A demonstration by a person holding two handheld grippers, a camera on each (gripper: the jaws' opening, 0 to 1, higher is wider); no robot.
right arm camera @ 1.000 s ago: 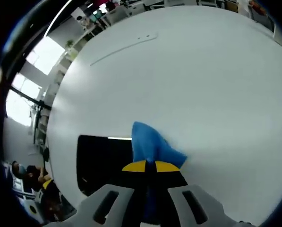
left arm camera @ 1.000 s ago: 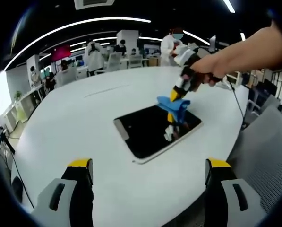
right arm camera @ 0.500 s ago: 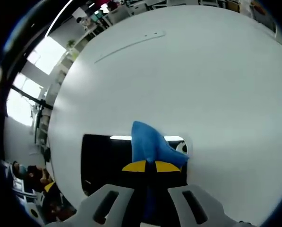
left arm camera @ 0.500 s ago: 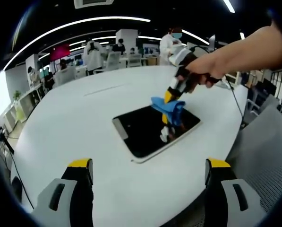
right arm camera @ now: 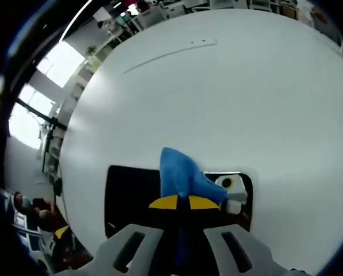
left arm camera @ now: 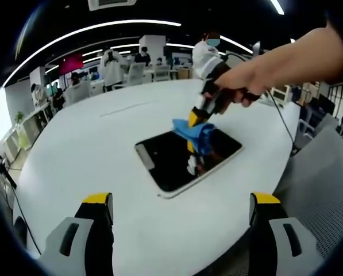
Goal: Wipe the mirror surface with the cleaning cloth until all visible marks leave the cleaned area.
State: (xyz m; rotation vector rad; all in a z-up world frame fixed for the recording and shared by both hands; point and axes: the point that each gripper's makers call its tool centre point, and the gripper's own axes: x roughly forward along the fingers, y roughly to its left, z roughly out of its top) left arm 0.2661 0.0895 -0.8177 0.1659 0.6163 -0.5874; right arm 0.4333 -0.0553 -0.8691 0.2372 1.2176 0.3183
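The mirror (left arm camera: pixel 185 161), a dark rectangular slab with rounded corners, lies flat near the middle of a large round white table (left arm camera: pixel 91 155); in the left gripper view its long axis runs diagonally, one short end toward the lower left and the other toward the upper right. The blue cleaning cloth (left arm camera: pixel 194 133) rests on the glass toward that far end, pinched between the pressed-together jaws of the right gripper (left arm camera: pixel 193 119), which a person's hand (left arm camera: pixel 240 86) holds from above. In the right gripper view the cleaning cloth (right arm camera: pixel 180 175) rises out of the yellow-tipped right gripper (right arm camera: pixel 180 202) over the black mirror (right arm camera: pixel 131 195). The left gripper (left arm camera: pixel 182 207) hovers apart from the mirror, its jaws spread wide with nothing between them. Around the table stretches an open office with curved ceiling light strips (left arm camera: pixel 102 29), desks and standing people (left arm camera: pixel 114 66), and a grey mesh chair (left arm camera: pixel 323 172) stands at the table's edge.
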